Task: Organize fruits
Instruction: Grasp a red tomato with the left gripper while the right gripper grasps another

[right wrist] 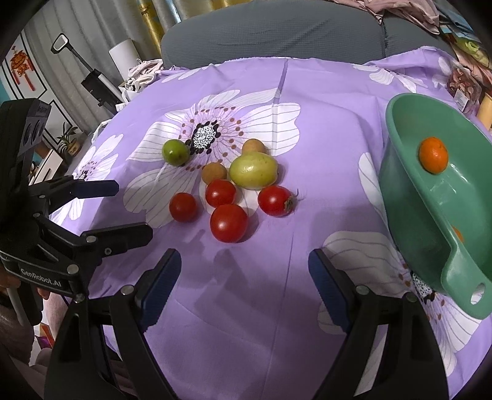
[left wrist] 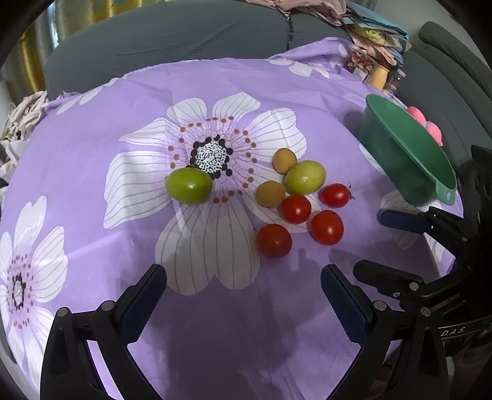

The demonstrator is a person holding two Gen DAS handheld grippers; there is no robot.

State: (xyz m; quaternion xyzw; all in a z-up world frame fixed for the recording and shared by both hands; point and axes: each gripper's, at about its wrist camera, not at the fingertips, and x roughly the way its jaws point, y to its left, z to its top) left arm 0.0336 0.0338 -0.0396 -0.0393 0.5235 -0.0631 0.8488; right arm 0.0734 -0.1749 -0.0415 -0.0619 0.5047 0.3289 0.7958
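On the purple flowered cloth (left wrist: 92, 172) lie a green fruit (left wrist: 188, 186) (right wrist: 175, 152), a yellow-green fruit (left wrist: 305, 177) (right wrist: 253, 170), two small brown fruits (left wrist: 270, 194) (right wrist: 214, 172) and several red tomatoes (left wrist: 295, 208) (right wrist: 229, 223). A green bowl (left wrist: 393, 160) (right wrist: 415, 200) stands tilted at the right and holds an orange fruit (right wrist: 433, 154). My left gripper (left wrist: 243, 274) (right wrist: 133, 209) is open and empty, near side of the fruits. My right gripper (right wrist: 244, 258) (left wrist: 369, 241) is open and empty, just short of the tomatoes.
A grey sofa (left wrist: 184, 37) runs behind the table. Clothes and papers (left wrist: 375, 27) pile up at the back right, with a yellow bottle (left wrist: 379, 77) and a pink toy (left wrist: 430, 126) near the bowl. A black stand (right wrist: 92, 80) and a white roll (right wrist: 123, 58) stand off the table's left.
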